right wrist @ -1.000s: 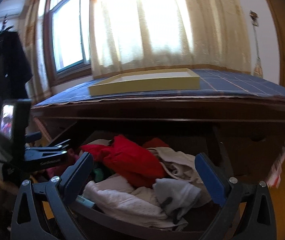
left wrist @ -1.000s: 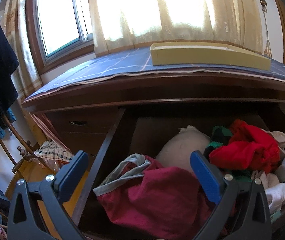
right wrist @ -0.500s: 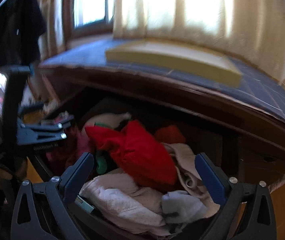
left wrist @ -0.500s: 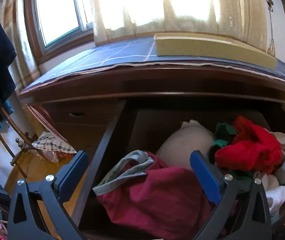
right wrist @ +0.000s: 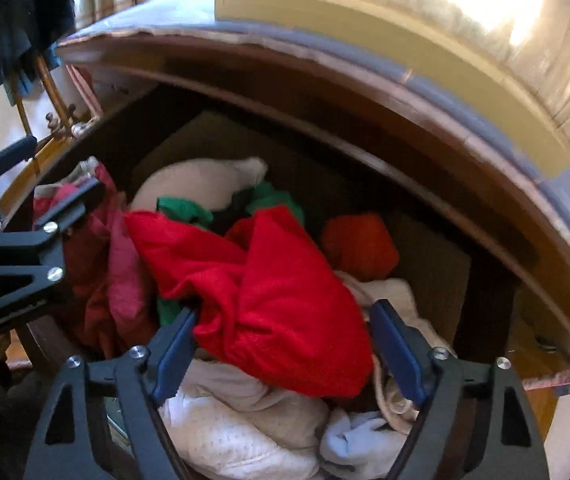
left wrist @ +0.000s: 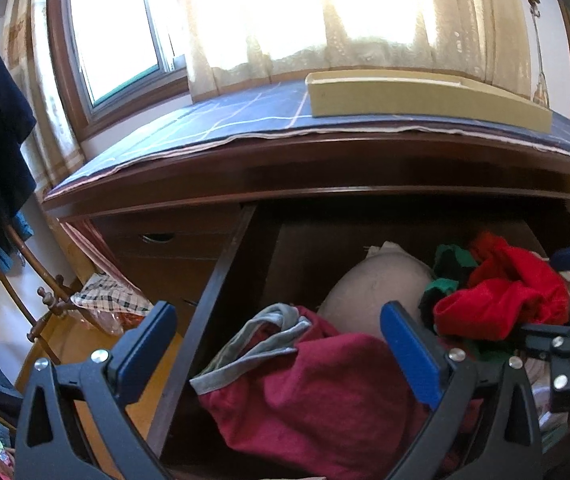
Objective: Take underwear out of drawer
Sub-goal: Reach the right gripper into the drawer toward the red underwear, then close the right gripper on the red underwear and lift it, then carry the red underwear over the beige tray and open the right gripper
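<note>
Right wrist view: your right gripper (right wrist: 283, 344) had just been narrowing around the red underwear (right wrist: 277, 300) mid-drawer (right wrist: 221, 300), not yet pinching; your left gripper (left wrist: 277, 344) stood spread; its side lettering was unreadable.

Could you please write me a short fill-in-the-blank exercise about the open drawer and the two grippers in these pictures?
1. The right gripper straddles a bright ____ garment in the drawer.
2. The left gripper hovers with its jaws ____ over a maroon garment.
3. On the dresser top, a shallow yellow tray sits on a ____ checked cloth.

Missing words: red; open; blue
</note>
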